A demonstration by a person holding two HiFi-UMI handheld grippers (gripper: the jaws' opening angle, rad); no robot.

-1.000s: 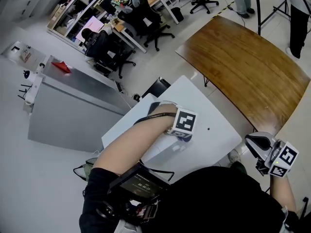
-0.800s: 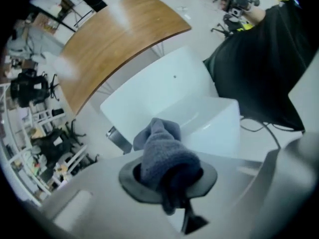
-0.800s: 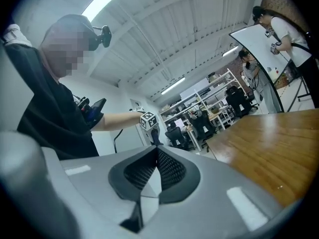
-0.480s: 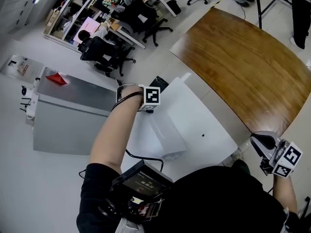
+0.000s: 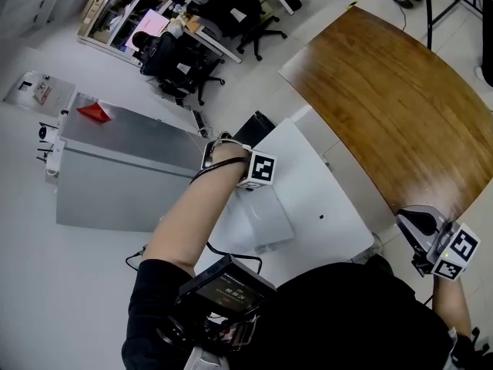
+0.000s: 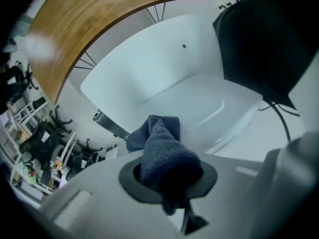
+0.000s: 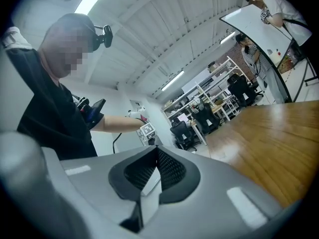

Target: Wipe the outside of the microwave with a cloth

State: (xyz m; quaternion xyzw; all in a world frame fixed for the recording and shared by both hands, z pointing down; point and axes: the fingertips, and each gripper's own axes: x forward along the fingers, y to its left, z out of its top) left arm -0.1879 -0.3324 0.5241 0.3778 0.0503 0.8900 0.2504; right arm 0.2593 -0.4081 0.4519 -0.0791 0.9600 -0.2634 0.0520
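Two grippers, one on the cloth

Your left gripper (image 5: pixel 254 177) (image 6: pixel 167 173) is out at arm's length over the white microwave (image 5: pixel 266 220) (image 6: pixel 199 103), jaws clamped on a dark blue cloth (image 6: pixel 162 148). The cloth's loose end pokes forward over the microwave's top. Whether it touches, the left gripper view does not settle. From the head view the cloth is hidden under the marker cube.

The microwave sits on a white table (image 5: pixel 327 195) (image 6: pixel 149 59), beside a wooden table (image 5: pixel 385 91).

Your right gripper (image 5: pixel 420 226) (image 7: pixel 154 171) hangs low at your side, well apart from the microwave, jaws together with nothing between them.
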